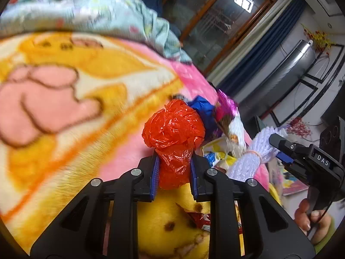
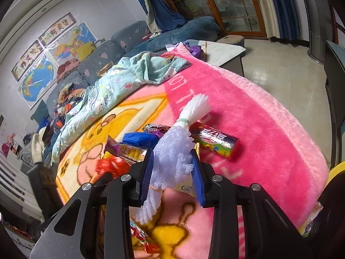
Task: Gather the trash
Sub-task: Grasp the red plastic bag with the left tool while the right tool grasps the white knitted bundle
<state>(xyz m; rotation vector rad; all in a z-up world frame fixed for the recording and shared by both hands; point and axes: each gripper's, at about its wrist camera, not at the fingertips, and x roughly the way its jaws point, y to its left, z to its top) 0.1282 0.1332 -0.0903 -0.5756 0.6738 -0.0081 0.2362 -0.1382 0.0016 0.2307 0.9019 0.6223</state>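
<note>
**Both tongs loaded over the pink blanket**

Left gripper [image 1: 174, 173]: I am clamping a crumpled red plastic bag [image 1: 173, 133] between the blue pads; the bag's bulk is bulging out beyond the fingertips, above the pink blanket [image 1: 64, 108].

Right gripper [image 2: 172, 172]: I am pinching a white foam net bundle [image 2: 174, 149], tied with bands near each end; one frayed end is fanning out beyond the tips, the other is hanging down behind the left pad.

On the blanket, just past the net, a colourful candy box [image 2: 217, 143] is lying on the pink part. A purple snack wrapper [image 2: 126, 150] and a crumpled blue bag [image 2: 140, 139] are lying together, just left of the net. A red wrapper [image 2: 144, 237] is showing below the gripper.

Farther back, a pale blue patterned quilt [image 2: 112, 92] is lying bunched on the blanket. Beyond it, a grey sofa [image 2: 103, 56] is standing under wall maps [image 2: 49, 64].
</note>
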